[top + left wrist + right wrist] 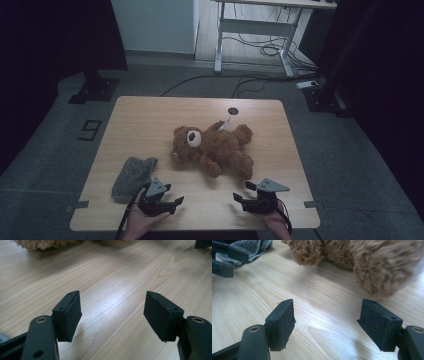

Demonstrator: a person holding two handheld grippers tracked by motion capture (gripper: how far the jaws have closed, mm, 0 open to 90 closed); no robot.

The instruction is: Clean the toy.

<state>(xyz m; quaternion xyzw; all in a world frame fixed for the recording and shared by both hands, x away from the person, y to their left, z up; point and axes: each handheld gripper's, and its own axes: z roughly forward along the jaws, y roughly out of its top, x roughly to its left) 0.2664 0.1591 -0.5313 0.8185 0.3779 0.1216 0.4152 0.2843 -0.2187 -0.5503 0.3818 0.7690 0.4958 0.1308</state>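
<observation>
A brown teddy bear (214,149) lies on its back in the middle of the wooden table (150,115), a white tag by its upper leg. A folded grey cloth (132,176) lies to its left. My left gripper (174,196) rests low near the table's front edge, just right of the cloth, open and empty (112,315). My right gripper (242,192) sits near the front right, open, its jaws wide over bare wood (327,322). The bear's furry legs (377,267) lie just beyond the right jaws, and the cloth (249,247) shows at the far left there.
A round cable hole (233,111) sits at the table's far edge. Beyond the table, a white desk frame (260,30) and floor cables (260,50) stand. Dark stands (95,85) flank the table on both sides.
</observation>
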